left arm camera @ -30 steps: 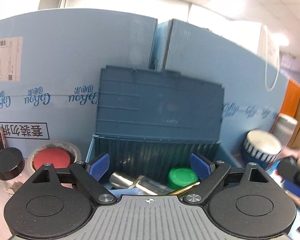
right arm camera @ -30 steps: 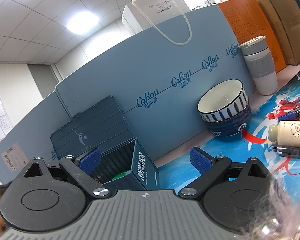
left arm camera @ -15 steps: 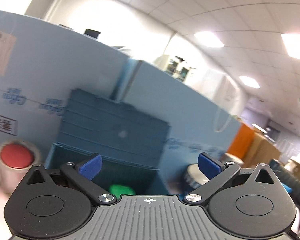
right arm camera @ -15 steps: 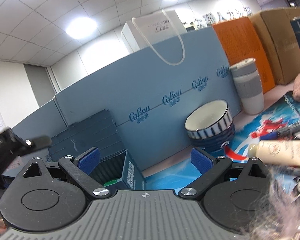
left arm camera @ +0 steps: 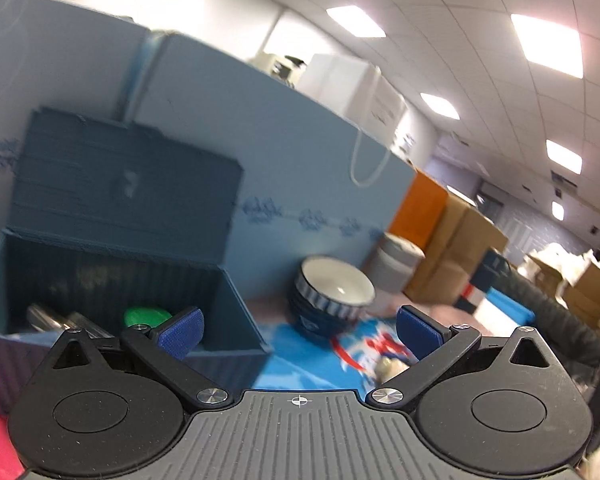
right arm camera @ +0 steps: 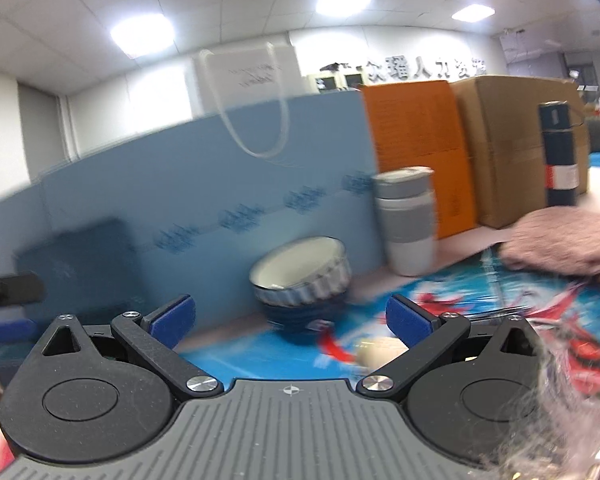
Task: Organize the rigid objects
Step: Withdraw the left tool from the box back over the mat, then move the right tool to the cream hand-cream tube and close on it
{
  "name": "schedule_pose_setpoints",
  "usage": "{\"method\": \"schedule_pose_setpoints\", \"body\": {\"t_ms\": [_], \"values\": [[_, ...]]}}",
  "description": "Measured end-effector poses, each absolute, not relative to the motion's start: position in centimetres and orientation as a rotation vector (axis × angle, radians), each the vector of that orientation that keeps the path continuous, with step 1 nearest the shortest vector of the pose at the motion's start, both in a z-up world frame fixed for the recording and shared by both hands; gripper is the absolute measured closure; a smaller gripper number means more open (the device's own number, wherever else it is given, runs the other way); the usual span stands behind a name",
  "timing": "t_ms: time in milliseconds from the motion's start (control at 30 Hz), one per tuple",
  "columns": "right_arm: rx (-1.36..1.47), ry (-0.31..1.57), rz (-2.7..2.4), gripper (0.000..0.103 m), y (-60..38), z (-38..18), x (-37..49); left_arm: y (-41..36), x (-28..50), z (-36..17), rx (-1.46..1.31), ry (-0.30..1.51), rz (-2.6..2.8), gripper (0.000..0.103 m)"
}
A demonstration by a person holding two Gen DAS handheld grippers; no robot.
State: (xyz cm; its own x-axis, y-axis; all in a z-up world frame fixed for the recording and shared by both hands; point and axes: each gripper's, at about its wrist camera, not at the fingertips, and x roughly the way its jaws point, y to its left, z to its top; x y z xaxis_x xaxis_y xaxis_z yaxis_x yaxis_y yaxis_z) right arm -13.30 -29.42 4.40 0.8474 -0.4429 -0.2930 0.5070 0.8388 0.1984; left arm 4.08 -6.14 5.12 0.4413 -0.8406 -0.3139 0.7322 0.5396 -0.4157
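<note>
Stacked bowls (left arm camera: 334,300) stand on the bench (left arm camera: 296,354), right of the open storage box (left arm camera: 224,320), well ahead of both tools. I judge them ceramic: heavy, rigid, glazed-slippery, chippable; take the rim wall. Left hand-held gripper (left arm camera: 298,330) and right hand-held gripper (right arm camera: 288,318) gape wide, holding nothing.

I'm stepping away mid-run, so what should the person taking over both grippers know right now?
Left gripper: open, nothing between its blue pads; its jaws have just been opening.
Right gripper: open and empty, jaws also just opening.
Open dark blue ribbed plastic storage box, lid up: already holds a green round lid and shiny metal pieces.
Still out on the blue printed mat: stacked blue-and-white striped ceramic bowls, a cream bottle, partly hidden; a grey-and-white tumbler stands behind them.
Left: box those.
</note>
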Motion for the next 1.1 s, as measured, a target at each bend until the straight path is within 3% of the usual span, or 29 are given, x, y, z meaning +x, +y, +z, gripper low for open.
{"method": "schedule_pose_setpoints", "body": {"t_ms": [567, 833, 1100], "values": [[0.053, 0.598, -0.586, 0.001, -36.5, -1.0, -12.2, -8.1, 3.6, 3.5, -0.115, 0.562, -1.005, 0.0], [0.189, 0.664, -0.595, 0.004, -39.7, -2.3, -10.7, -8.0, 3.9, 3.4, -0.121, 0.575, -0.997, 0.0], [0.322, 0.655, -0.557, 0.02, -40.6, -2.8, -10.2, -7.9, 4.2, 3.3, -0.132, 0.587, -0.996, 0.0]]}}
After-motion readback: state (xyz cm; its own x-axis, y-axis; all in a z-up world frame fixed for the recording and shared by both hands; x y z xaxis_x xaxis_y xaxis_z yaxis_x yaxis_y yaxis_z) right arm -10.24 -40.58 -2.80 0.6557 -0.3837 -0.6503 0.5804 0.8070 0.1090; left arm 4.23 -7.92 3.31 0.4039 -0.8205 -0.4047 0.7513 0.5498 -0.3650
